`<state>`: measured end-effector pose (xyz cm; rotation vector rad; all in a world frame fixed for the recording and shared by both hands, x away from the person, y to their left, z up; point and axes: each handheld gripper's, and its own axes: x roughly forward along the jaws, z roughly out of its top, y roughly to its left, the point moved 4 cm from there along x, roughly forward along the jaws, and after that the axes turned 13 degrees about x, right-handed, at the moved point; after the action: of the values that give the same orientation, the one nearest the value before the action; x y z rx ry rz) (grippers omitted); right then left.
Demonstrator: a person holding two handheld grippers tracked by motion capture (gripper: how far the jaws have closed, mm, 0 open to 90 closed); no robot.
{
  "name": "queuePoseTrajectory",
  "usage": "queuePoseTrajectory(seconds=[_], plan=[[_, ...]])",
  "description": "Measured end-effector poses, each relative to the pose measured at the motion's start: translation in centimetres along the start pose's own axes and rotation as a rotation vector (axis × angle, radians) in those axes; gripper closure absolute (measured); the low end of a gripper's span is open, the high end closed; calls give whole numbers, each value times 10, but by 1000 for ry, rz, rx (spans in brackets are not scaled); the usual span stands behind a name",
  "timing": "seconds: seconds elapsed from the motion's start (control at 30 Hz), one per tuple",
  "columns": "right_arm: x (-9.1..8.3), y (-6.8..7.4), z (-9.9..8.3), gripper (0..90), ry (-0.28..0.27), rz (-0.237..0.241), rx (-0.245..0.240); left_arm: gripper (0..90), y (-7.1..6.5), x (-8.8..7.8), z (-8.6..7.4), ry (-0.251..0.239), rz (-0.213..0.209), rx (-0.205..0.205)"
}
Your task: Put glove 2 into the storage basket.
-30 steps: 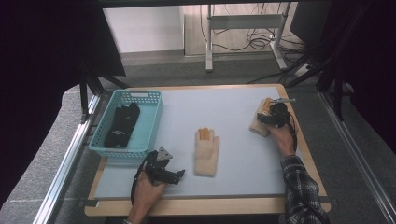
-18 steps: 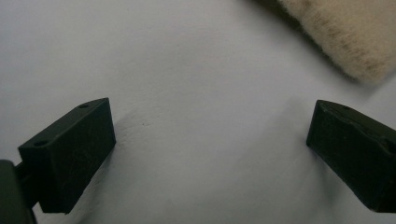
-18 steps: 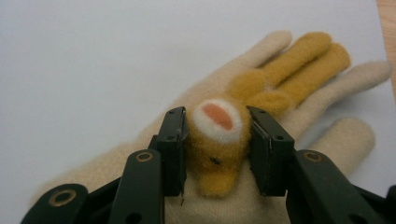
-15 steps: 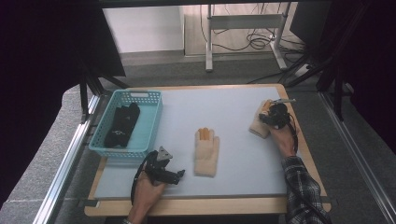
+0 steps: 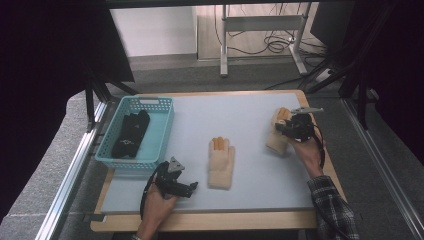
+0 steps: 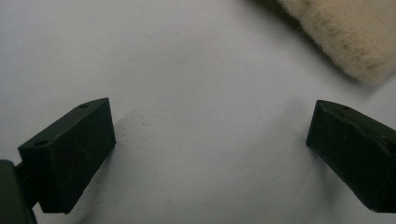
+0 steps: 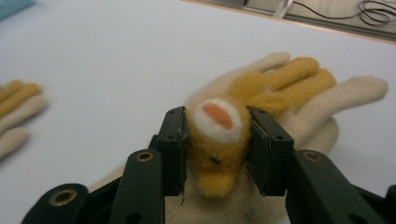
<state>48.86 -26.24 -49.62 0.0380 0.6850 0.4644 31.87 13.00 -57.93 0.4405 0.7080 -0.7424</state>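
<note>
A cream and yellow fuzzy glove (image 5: pixel 276 137) lies at the table's right. My right gripper (image 5: pixel 286 129) is shut on it. In the right gripper view its jaws have just been closing, and the right gripper (image 7: pixel 217 116) now pinches the raised yellow patch with a white and orange spot on the glove (image 7: pixel 299 84). A matching glove (image 5: pixel 221 162) lies flat in the middle of the table. My left gripper (image 5: pixel 192 187) rests near the front edge, just left of it. The left gripper (image 6: pixel 210 112) stands open over bare table, with the glove's cuff (image 6: pixel 341 32) beyond it.
A turquoise basket (image 5: pixel 162 135) at the table's left holds black gloves (image 5: pixel 131 132). The grey table top (image 5: pixel 250 107) has a wooden border. A metal rail runs along each side of the table, and a desk frame with cables stands behind.
My right gripper has closed on the glove at the right and risen slightly with it, bunching the fabric. The left gripper has stayed in place.
</note>
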Motion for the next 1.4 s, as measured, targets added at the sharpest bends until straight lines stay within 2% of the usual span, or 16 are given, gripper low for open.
queuePoseTrajectory(seconds=[0.1, 0.3, 0.43, 0.53, 0.73, 0.87, 0.97, 1.13, 1.4], plan=[[-8, 12, -2, 596, -6, 32, -10, 13, 0, 0, 0, 0, 0, 0], [-21, 46, -10, 596, 3, 102, -63, 13, 0, 0, 0, -3, 2, -4], [-29, 77, -17, 595, 9, 167, -105, 13, 0, 0, 0, -4, 2, -5], [-32, 95, -22, 595, 16, 205, -111, 13, 0, 0, 0, -4, 2, -3], [-32, 132, -31, 592, 37, 269, -119, 13, 0, 0, 0, -5, 3, -3], [-24, 159, -38, 591, 54, 312, -120, 13, 0, 0, 0, -2, 2, 0], [-15, 176, -43, 591, 70, 320, -124, 13, 0, 0, 0, -3, 2, 0], [2, 195, -50, 590, 86, 323, -129, 13, 0, 0, 0, -6, 3, -2], [29, 201, -63, 553, 108, 275, -130, 13, 0, 0, 0, -4, 2, -4]])
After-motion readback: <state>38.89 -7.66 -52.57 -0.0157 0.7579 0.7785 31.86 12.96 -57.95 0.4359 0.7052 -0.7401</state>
